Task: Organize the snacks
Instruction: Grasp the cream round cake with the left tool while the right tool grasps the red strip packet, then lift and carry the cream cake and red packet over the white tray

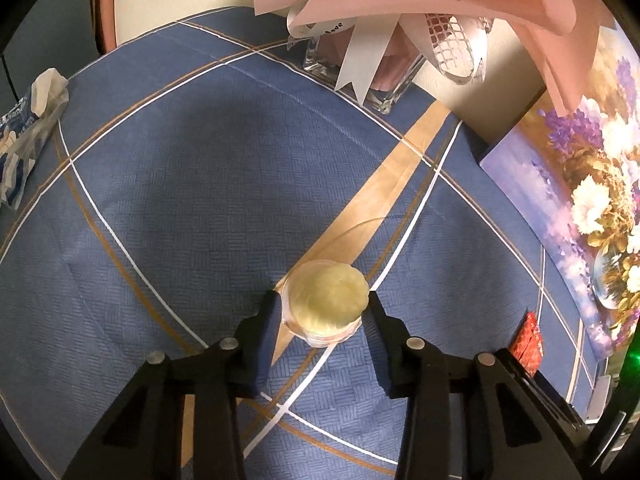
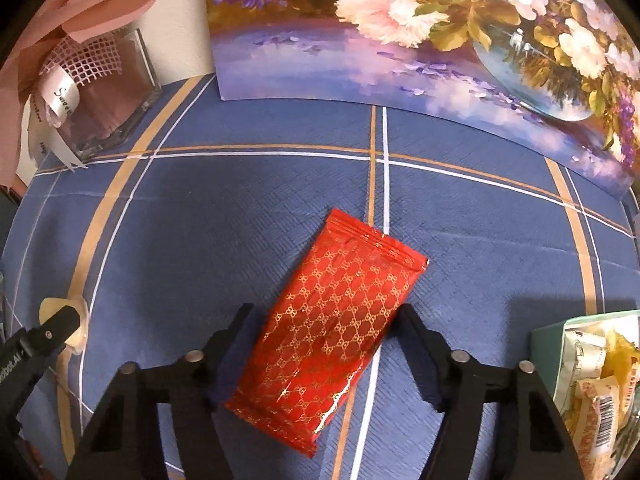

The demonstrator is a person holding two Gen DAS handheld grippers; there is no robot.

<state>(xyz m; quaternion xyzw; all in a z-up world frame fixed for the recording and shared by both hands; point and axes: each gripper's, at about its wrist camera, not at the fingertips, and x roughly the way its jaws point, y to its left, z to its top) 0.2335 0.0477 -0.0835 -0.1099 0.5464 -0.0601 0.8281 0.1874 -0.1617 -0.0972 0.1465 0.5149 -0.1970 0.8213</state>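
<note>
Both grabs were on: the left gripper (image 1: 324, 304) had its fingers pinching a small pudding cup (image 1: 326, 305) on the desk (image 1: 180, 184), while the right gripper (image 2: 324, 316) straddled the red packet (image 2: 332, 316), fingers wide and needing to close.
</note>
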